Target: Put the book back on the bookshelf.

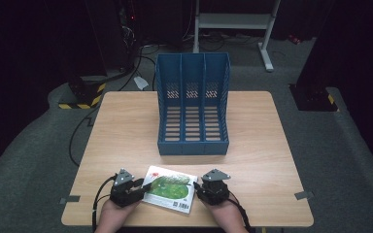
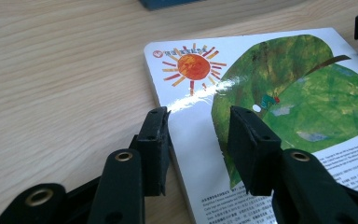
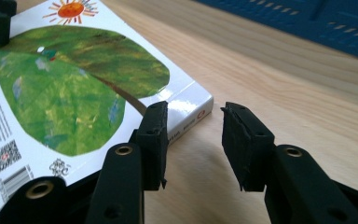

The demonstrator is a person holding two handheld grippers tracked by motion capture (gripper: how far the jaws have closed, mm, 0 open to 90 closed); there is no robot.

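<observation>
A children's board book (image 1: 170, 189) lies flat, back cover up, near the front edge of the wooden table (image 1: 126, 126), between the two grippers and well short of the blue three-slot file rack (image 1: 193, 104) standing at the middle of the table. The cover is printed with a large green leaf, an orange sun, a barcode and a QR code.

The left gripper (image 1: 144, 185) is seen at the book's left edge. In the left gripper view (image 2: 198, 126) its jaws stand apart astride that edge — one over the bare wood, one over the cover — and no pad is seen pressing on the book. The right gripper (image 1: 194, 184) is at the opposite side; in the right gripper view (image 3: 193, 123) its jaws are likewise parted around the book's near corner, by the spine, with a gap plainly visible on both sides. Nothing is gripped by either tool.

The book is judged stiff and fairly thick, light to moderate in weight, and not fragile. Its glossy cover shows a bright glare, so some slipperiness is to be expected under the foam pads. Because it lies flat, only the edges are offered — a hold across the thickness at the spine corner and at the opposite long edge looks firmest, and one side would probably have to be tipped up first so a jaw can be slid beneath.
</observation>
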